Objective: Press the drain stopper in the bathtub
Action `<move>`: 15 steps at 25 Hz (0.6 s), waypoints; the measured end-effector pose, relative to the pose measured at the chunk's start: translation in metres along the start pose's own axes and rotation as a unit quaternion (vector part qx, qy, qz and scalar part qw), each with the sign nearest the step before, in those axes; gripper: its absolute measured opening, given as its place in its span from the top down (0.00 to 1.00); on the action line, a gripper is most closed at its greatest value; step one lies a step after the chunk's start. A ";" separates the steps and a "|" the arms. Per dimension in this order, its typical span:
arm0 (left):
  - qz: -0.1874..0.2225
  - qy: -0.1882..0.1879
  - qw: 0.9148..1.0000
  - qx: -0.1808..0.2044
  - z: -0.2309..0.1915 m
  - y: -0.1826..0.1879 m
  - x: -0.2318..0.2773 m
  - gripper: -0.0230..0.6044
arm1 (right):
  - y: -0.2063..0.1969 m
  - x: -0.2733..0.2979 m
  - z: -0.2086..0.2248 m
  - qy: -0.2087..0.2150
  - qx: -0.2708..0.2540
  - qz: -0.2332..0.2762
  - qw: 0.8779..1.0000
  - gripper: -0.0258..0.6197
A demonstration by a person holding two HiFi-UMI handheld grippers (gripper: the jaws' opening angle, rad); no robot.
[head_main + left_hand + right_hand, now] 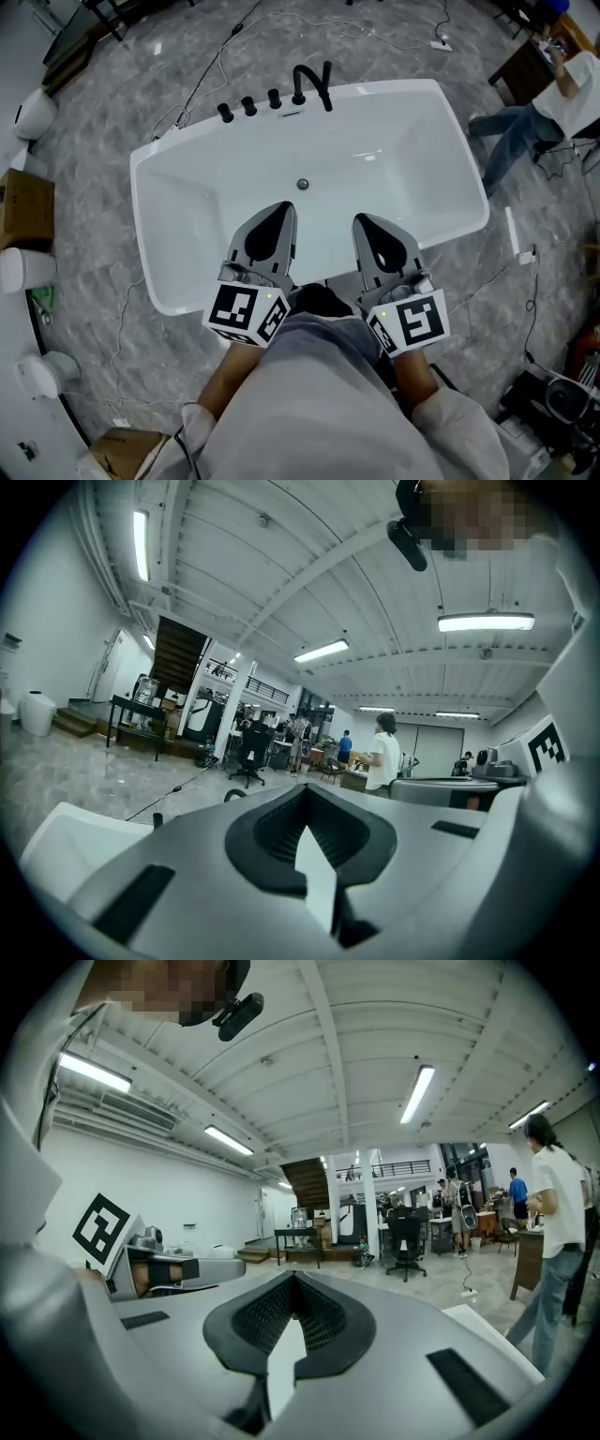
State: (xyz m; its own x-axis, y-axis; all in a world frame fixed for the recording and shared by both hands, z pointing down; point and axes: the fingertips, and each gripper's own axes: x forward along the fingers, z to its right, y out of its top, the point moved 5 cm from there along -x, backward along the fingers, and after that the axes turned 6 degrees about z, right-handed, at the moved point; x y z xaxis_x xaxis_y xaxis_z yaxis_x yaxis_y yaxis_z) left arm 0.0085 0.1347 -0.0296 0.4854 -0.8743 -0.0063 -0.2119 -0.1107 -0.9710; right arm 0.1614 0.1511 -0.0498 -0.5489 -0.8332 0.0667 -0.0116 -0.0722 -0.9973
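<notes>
Bathtub [155, 178]: white, stood on grey marbled floor, filled middle of head view.
Drain stopper [303, 184]: small round metal disc on tub bottom, centre frame, just above both gripper tips in the picture, touched by neither.
Faucet [314, 84]: black, curved, sat on tub's far rim, top centre.
Knobs [248, 105]: three black ones in a row on same rim, left of faucet.
Left gripper [281, 206] [305, 789]: held low over near side of tub, lower centre-left of head view, pointed up-frame toward the drain; jaws clenched tip to tip, nothing between them, only a white sliver showed through the gap behind the tips.
Right gripper [361, 220] [292, 1277]: beside the left one, lower centre-right, apart from it; jaws likewise pressed together at the tips, gripped nothing.
Marker cubes: left cube [246, 314] and right cube [412, 323] sat at bottom centre, above the grey sleeves.
Cardboard box [23, 206]: on floor at left edge.
Seated person [553, 94]: white top, jeans, upper right corner, well apart from tub.
Cables [211, 66]: trailed over floor above and right of tub.
Office chair [406, 1237]: black, mid-right of right gripper view, in open workshop hall.
Standing person [382, 752]: white shirt, centre-right of left gripper view.
</notes>
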 end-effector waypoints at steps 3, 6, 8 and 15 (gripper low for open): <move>-0.004 -0.006 1.000 0.005 0.006 -0.003 0.002 0.95 | 0.000 -0.004 0.003 -0.001 -0.002 -0.002 1.000 0.94; -0.009 -0.010 1.000 0.010 0.009 -0.006 0.004 0.95 | -0.001 -0.006 0.005 -0.003 -0.001 -0.001 1.000 0.94; -0.011 -0.010 1.000 0.012 0.009 -0.006 0.004 0.95 | -0.001 -0.006 0.005 -0.001 0.000 0.000 1.000 0.94; -0.008 0.002 1.000 0.015 0.004 -0.002 0.005 0.95 | 0.003 0.001 0.005 0.011 -0.003 0.005 1.000 0.94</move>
State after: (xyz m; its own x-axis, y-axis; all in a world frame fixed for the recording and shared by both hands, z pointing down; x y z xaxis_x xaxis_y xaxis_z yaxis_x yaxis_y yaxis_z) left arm 0.0146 0.1328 -0.0288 0.4857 -0.8741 0.0093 -0.1791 -0.1099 -0.9777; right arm 0.1650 0.1471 -0.0521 -0.5678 -0.8212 0.0565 -0.0108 -0.0612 -0.9981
